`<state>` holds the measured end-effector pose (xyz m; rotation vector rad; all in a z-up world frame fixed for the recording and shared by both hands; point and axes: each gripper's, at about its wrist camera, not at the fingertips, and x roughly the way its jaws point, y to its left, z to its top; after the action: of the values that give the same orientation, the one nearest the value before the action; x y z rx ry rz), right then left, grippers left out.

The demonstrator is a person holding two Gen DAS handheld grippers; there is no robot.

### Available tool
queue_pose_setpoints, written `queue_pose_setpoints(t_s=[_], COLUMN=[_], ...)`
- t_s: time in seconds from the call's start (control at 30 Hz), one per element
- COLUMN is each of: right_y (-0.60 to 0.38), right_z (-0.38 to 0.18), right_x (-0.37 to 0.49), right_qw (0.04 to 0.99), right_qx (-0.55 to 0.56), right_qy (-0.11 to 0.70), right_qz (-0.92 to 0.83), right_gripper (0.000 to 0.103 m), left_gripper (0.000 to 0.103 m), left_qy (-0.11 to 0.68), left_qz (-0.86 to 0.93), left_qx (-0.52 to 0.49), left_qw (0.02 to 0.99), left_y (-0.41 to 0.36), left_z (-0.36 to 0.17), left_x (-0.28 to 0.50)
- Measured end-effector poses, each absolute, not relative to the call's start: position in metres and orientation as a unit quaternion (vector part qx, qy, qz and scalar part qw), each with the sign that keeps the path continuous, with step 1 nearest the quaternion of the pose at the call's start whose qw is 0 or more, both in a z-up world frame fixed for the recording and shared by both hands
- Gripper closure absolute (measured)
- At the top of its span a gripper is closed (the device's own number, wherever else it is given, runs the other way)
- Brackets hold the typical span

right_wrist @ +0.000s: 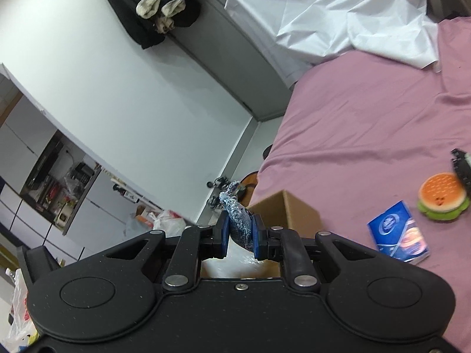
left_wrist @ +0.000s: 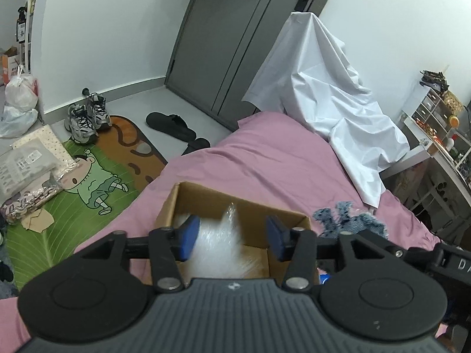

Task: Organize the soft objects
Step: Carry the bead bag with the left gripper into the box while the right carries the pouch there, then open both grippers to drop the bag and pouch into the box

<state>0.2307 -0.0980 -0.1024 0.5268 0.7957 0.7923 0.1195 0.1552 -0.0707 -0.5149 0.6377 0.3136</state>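
Right claw pinches one blue knit piece; left claw spread above one box.

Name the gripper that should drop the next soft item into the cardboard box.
Right. The right gripper is shut on the blue fuzzy cloth beside the cardboard box. The left gripper hangs open and empty over the box.

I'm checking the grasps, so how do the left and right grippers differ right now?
The left gripper is open and holds nothing, while the right gripper is shut on a blue fuzzy cloth. The left one points into the cardboard box over clear plastic wrap; the right view is tilted sideways. Both have blue finger pads.
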Motion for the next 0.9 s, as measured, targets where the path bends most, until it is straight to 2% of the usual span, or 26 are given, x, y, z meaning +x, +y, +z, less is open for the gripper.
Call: queue_pose_setpoints(t_s=[0.07, 0.2, 0.3, 0.37, 0.57, 0.9], right_y=[-0.094, -0.088, -0.086, -0.089, -0.111, -0.154], right_z=[-0.104, -0.105, -0.107, -0.108, -0.106, -0.105], right_x=[0.230, 0.230, 0.232, 0.230, 0.223, 0.220], right_qw=[0.812, 0.808, 0.806, 0.808, 0.813, 0.833], right_qx=[0.245, 0.244, 0.240, 0.241, 0.250, 0.261], right_qy=[0.377, 0.380, 0.394, 0.396, 0.391, 0.375], right_qz=[0.373, 0.378, 0.371, 0.365, 0.353, 0.312], right_gripper=[0.088, 0.086, 0.069, 0.056, 0.048, 0.030], left_gripper=[0.039, 0.037, 0.033, 0.027, 0.017, 0.013], left_qy=[0.305, 0.298, 0.297, 0.297, 0.292, 0.302], left_qz=[0.163, 0.165, 0.168, 0.172, 0.185, 0.165], left_qx=[-0.246, -0.252, -0.252, -0.245, -0.230, -0.206], left_qw=[0.906, 0.906, 0.906, 0.907, 0.910, 0.916], left_y=[0.157, 0.161, 0.161, 0.158, 0.142, 0.108], left_z=[-0.070, -0.067, -0.065, -0.062, -0.055, -0.044], left_x=[0.118, 0.113, 0.112, 0.111, 0.110, 0.121])
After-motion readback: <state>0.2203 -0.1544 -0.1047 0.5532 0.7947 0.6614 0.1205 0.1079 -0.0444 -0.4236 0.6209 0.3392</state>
